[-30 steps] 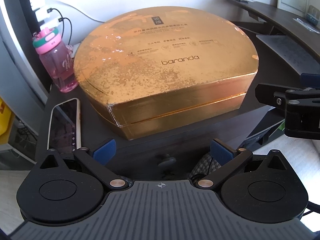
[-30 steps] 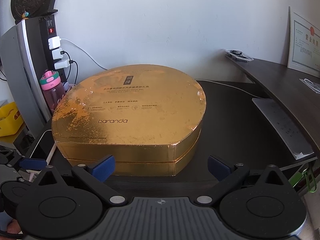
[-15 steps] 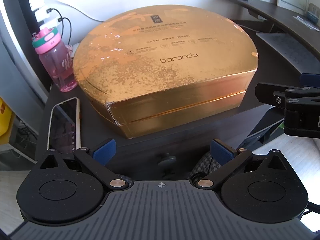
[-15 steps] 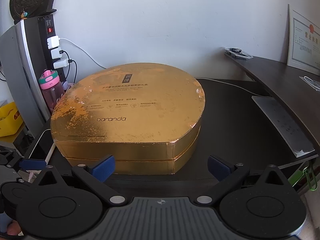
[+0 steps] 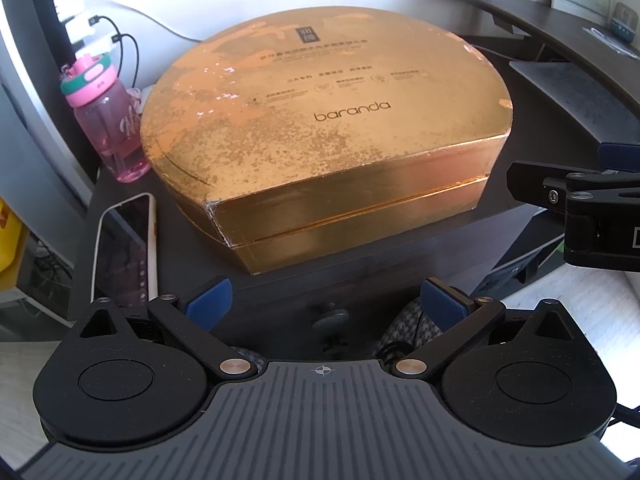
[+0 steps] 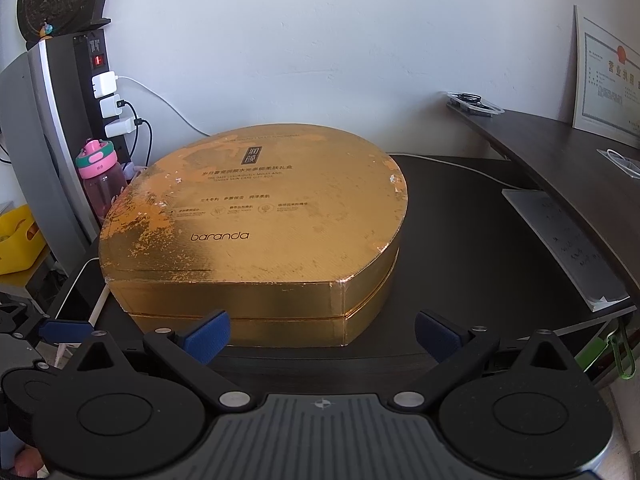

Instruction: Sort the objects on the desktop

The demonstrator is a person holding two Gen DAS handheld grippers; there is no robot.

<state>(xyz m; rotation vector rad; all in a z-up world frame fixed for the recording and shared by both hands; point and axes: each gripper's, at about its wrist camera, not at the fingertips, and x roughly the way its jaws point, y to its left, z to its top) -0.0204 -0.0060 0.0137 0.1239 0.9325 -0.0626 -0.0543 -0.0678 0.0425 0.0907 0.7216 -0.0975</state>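
A big gold box (image 6: 256, 236) sits on the dark desk (image 6: 480, 240), with a phone (image 5: 124, 248) and a pink bottle (image 5: 108, 128) beside it. The left gripper (image 5: 326, 300) and the right gripper (image 6: 322, 330) are both wide open, holding nothing, just in front of the box.

The gift box (image 6: 256, 232) lies on the tabletop (image 6: 472, 240), lid on. A water bottle (image 5: 108, 128) stands just beside its left rear edge, and a phone (image 5: 124, 248) lies flat on the tabletop left of the box, before the bottle. A paper sheet (image 6: 568, 248) lies well right of the box, and a power strip (image 6: 106, 92) rises behind the bottle.
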